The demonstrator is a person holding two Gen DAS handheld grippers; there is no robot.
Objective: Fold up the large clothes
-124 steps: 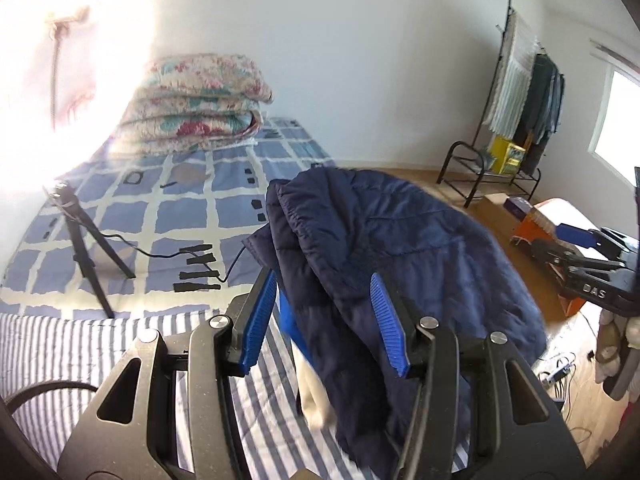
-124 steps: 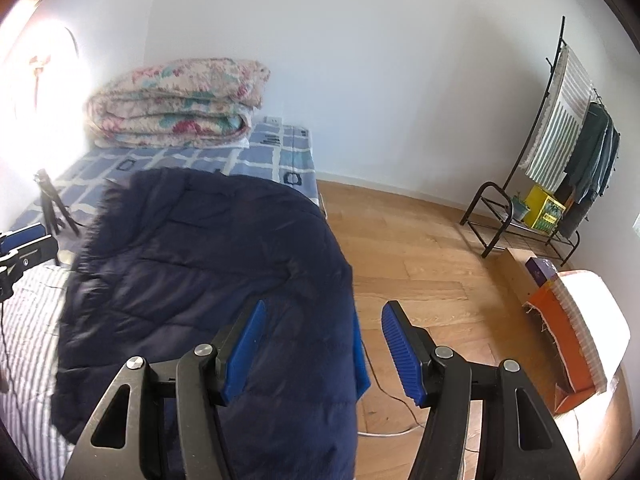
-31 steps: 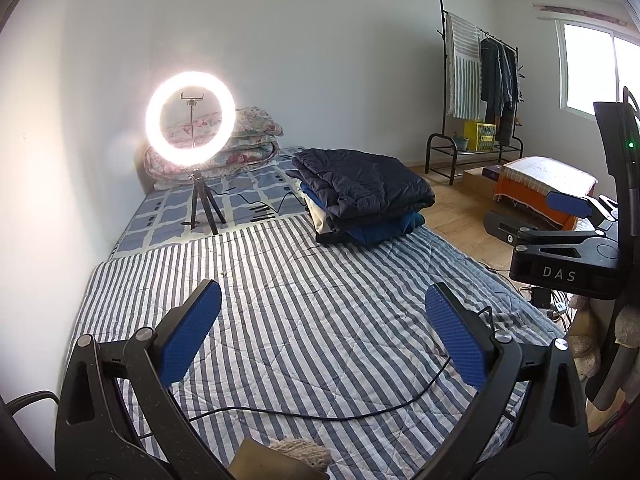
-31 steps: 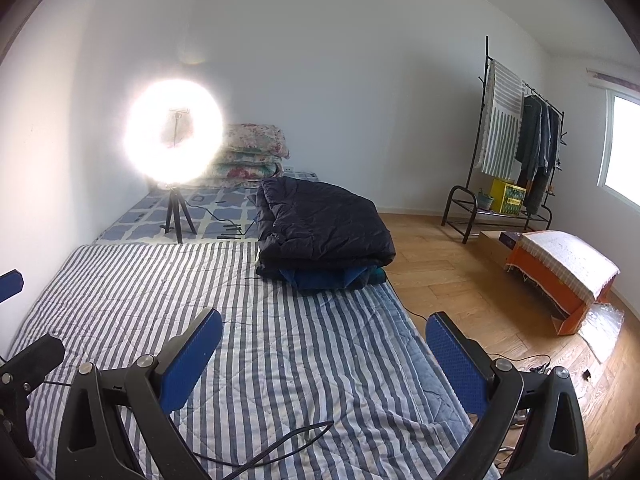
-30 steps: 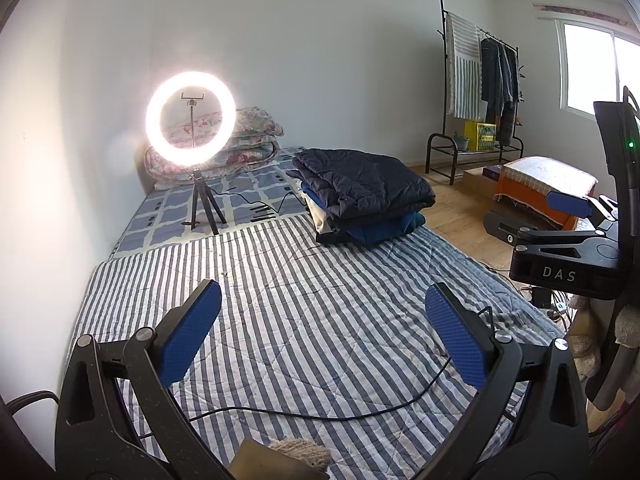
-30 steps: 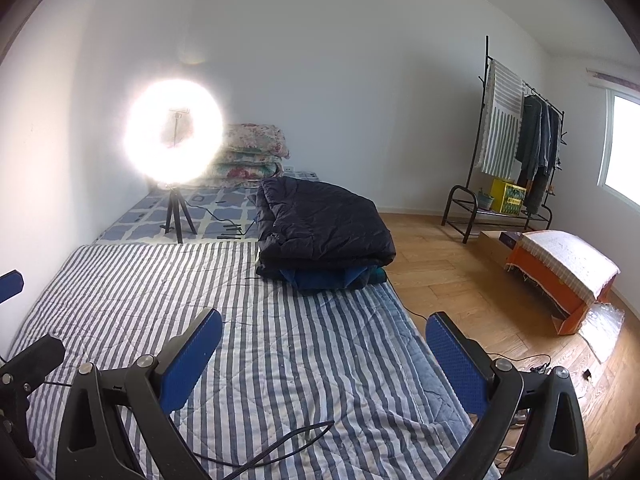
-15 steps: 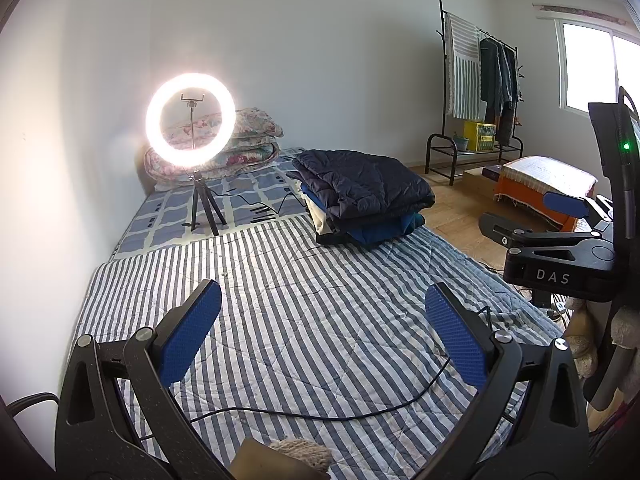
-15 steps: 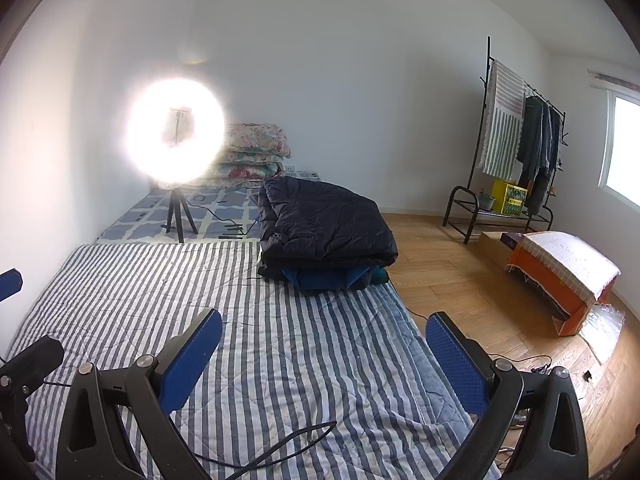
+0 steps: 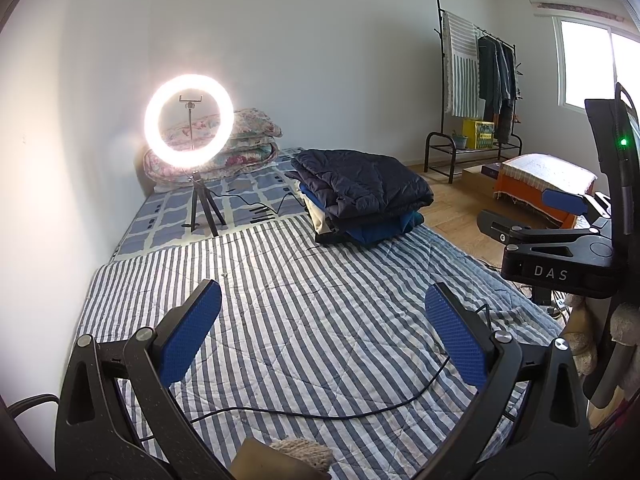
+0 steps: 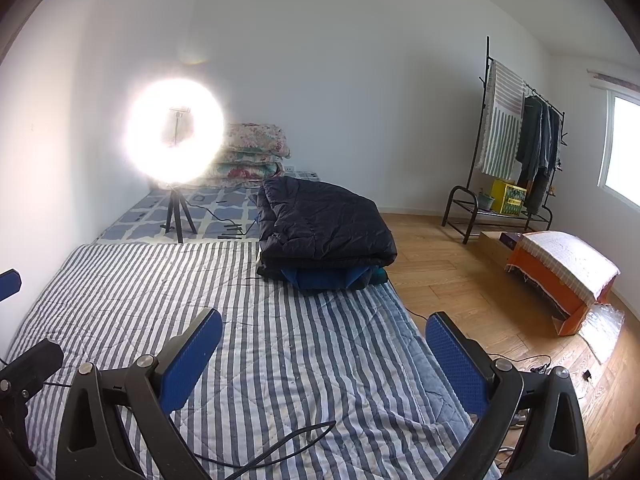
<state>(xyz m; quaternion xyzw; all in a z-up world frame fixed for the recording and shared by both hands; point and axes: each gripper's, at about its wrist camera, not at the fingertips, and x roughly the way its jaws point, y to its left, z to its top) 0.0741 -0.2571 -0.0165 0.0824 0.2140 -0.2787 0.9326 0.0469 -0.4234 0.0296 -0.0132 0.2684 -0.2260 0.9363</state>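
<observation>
Left wrist view: the left claw (image 9: 322,332) gapes wide and empty at lower centre; the folded navy jacket (image 9: 362,184) tops a clothes pile on the bed (image 9: 304,300), centre frame.

Right wrist view: the right claw (image 10: 322,354) is likewise wide, holding nothing; the jacket sits mid-frame beside the ring light (image 10: 174,132).

The room is brightly lit by a ring light (image 9: 189,121) at far left and a window (image 9: 588,66) at right. Glare is thrown around the lamp. Edges are bent and darkly vignetted; sharpness is kept.

"DAS" on right gripper (image 9: 556,258) body
</observation>
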